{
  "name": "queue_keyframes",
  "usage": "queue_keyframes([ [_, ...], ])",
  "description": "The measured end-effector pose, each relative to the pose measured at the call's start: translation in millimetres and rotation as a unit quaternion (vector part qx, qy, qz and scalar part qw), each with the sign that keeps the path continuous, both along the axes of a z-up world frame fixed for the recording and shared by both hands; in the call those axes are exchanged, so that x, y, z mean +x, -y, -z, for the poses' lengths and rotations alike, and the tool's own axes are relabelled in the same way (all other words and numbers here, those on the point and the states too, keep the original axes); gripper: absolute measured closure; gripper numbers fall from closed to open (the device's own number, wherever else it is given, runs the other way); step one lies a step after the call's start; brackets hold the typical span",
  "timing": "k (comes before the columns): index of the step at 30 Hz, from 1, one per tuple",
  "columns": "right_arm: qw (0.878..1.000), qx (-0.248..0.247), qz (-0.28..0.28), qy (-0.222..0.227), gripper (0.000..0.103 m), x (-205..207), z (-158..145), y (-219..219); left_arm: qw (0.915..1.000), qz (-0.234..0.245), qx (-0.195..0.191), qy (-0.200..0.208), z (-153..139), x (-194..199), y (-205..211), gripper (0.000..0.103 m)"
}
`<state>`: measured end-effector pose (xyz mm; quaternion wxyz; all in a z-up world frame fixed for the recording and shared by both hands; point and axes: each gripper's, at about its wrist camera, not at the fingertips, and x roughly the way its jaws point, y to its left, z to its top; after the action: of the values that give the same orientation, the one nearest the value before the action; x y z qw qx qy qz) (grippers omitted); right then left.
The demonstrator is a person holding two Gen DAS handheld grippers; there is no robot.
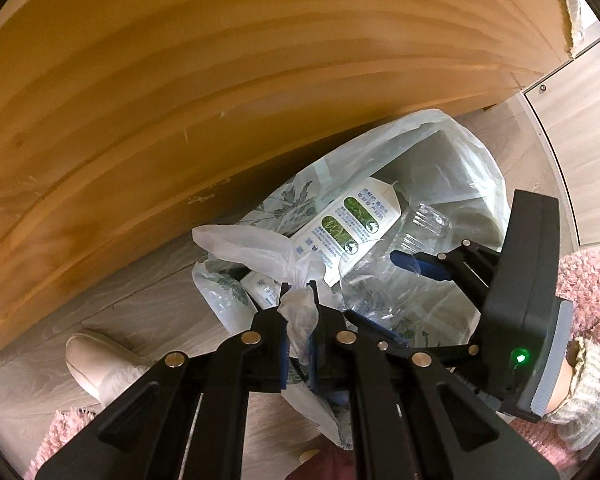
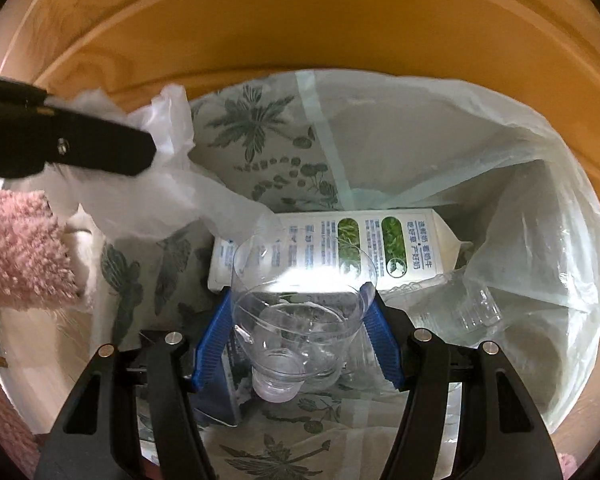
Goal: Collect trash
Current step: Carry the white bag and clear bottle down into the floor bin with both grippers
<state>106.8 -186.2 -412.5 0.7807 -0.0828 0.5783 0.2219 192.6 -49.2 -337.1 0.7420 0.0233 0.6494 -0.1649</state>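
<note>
Inside bag point(image 2: 380, 128) mouth, beside wooden panel point(image 1: 180, 80): left gripper point(image 1: 300, 312) clenched on bag handle point(image 1: 256, 248); right gripper point(image 2: 300, 332) grasping clear bottle point(image 2: 296, 320) above carton point(image 2: 340, 248). Step: drop-off. Next, likely: spread fingers, release bottle, withdraw.

One plastic bag point(image 2: 440, 128), one milk carton point(image 2: 380, 248), two clear plastic bottles point(image 2: 300, 320), two tools point(image 1: 300, 292).

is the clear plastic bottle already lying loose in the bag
No, the clear plastic bottle sits between the blue pads of the right gripper, held above the open trash bag.
</note>
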Motion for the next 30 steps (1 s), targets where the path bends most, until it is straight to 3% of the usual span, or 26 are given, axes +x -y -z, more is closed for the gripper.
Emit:
queue_keyframes([
  [6,1.000,-0.004,0.006,-0.002,0.041,-2.2,1.5,-0.9,0.9999,-0.005,0.003,-0.009,3.8,2.1,-0.7,0.099],
  [15,0.999,-0.004,-0.014,0.035,0.041,-15.6,-11.5,-4.5,0.9998,-0.004,-0.001,-0.018,7.7,1.2,2.5,0.099],
  [22,0.999,-0.007,-0.026,0.044,0.041,-24.9,-4.6,-3.4,0.9993,-0.012,-0.011,-0.032,11.9,0.8,0.2,0.099],
  [30,0.999,-0.015,-0.025,0.030,0.039,-27.5,2.4,-7.5,0.9980,-0.011,-0.034,-0.053,15.3,-0.9,1.5,0.098],
])
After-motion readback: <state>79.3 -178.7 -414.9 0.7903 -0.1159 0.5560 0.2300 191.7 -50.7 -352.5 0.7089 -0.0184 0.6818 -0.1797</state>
